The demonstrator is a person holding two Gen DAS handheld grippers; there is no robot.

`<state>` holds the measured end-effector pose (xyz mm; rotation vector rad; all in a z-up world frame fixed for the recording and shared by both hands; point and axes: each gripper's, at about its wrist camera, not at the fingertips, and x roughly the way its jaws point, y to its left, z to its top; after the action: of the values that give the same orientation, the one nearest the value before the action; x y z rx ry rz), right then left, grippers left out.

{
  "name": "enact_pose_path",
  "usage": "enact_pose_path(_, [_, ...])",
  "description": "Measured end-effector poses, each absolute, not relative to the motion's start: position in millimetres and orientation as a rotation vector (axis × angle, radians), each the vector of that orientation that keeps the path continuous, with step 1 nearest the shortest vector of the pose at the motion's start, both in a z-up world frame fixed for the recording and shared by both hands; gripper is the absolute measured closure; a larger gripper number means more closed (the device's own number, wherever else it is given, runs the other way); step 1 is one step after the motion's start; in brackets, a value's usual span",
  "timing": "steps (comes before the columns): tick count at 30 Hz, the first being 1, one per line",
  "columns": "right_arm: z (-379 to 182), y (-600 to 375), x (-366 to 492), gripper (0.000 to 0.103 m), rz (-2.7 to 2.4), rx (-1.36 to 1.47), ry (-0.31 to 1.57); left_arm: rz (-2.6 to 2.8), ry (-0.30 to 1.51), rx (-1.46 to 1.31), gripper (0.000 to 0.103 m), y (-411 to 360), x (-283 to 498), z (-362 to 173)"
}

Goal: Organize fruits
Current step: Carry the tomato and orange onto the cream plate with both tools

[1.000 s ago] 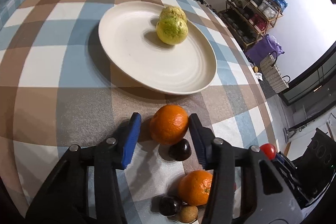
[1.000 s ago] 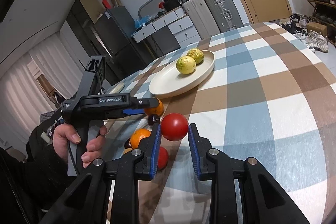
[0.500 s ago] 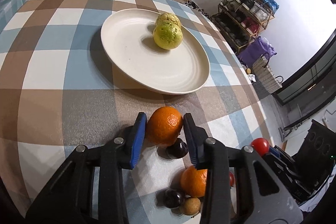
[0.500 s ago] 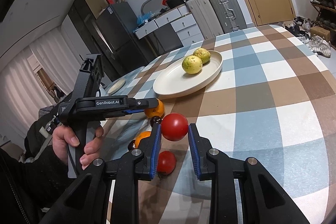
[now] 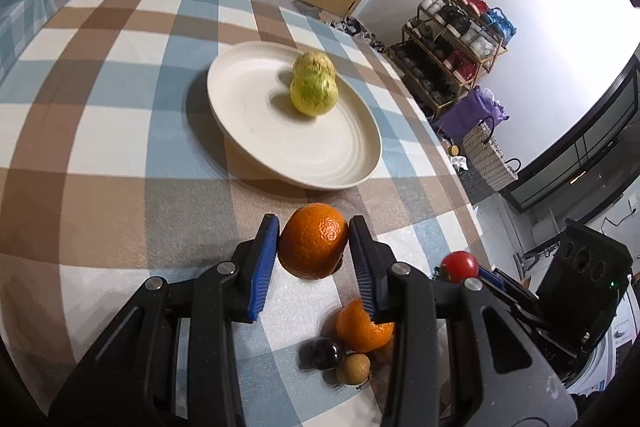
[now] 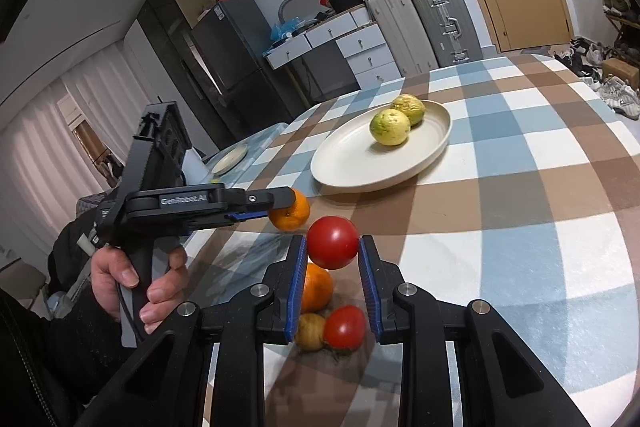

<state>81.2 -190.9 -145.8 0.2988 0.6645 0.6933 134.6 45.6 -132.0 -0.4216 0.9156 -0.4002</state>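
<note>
The left tool point(image 5: 313, 247) has closed over the last second: its blue pads, earlier standing clear of the orange point(image 5: 313, 241), now press it on both sides, and the fruit appears lifted just off the bench point(image 5: 100, 163), its shadow under it. That reads as the pickup done, with the carry to the plate point(image 5: 288, 163) next. The plate lies at 12 o'clock from the orange, close by, with two yellow-green fruits point(image 5: 314, 89) toward its far side and bare room on its near half.

At 5 o'clock from the held orange, a second orange point(image 5: 362, 325), a dark fruit point(image 5: 325, 353) and a small brown fruit point(image 5: 353, 369) wait in a cluster.

Further right, the right tool point(image 6: 333, 247) remains shut on a red tomato point(image 6: 333, 242), held above another tomato point(image 6: 344, 327). Checked cloth lies open at 3 o'clock; the bench edge curves well beyond.
</note>
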Motion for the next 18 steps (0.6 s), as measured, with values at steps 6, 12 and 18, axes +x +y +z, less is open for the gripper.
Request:
enact_pose_path(6, [-131.4, -181.4, 102.9, 0.076, 0.722, 0.307, 0.647, -0.397, 0.887, -0.431, 0.07, 57.2, 144.9, -118.1])
enact_pose_path(12, [-109.5, -173.5, 138.9, 0.076, 0.749, 0.303, 0.62, -0.387, 0.852, -0.415, 0.07, 64.1, 176.0, -100.2])
enact_pose_path(18, [-92.5, -161.4, 188.3, 0.076, 0.768, 0.27, 0.623, -0.379, 0.848, -0.408, 0.07, 66.1, 223.5, -93.7])
